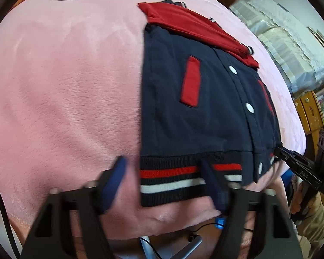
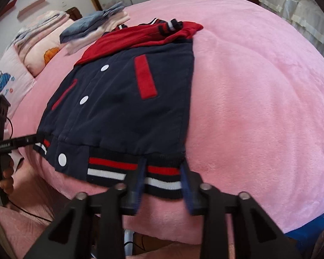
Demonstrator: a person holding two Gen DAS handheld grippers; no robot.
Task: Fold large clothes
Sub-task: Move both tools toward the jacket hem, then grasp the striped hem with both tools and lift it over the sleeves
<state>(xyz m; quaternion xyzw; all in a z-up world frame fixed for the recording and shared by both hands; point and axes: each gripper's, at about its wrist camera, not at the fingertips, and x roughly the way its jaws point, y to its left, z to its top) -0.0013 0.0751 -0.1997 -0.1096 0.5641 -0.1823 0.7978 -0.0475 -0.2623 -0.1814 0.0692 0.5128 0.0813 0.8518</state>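
Observation:
A navy varsity jacket [image 1: 205, 112] with red pocket trims and white snaps lies flat on the pink blanket, its red sleeves folded across the top. Its striped hem [image 1: 172, 181] faces me. My left gripper [image 1: 164, 172] straddles the hem's left corner: one blue finger is on the blanket beside the cloth, the other is over the hem, with a wide gap between them. My right gripper [image 2: 163, 170] straddles the hem's right corner [image 2: 162, 181], and the stripes lie flat between its fingers. Each view shows the other gripper's tip at the opposite corner [image 1: 278, 151] [image 2: 35, 139].
The pink blanket [image 1: 64, 97] covers the whole bed. Folded clothes [image 2: 92, 28] and a pillow [image 2: 8, 79] are stacked at the bed's far end. Wooden furniture [image 1: 311, 110] stands beside the bed. A hand [image 2: 6, 179] holds the left gripper's handle.

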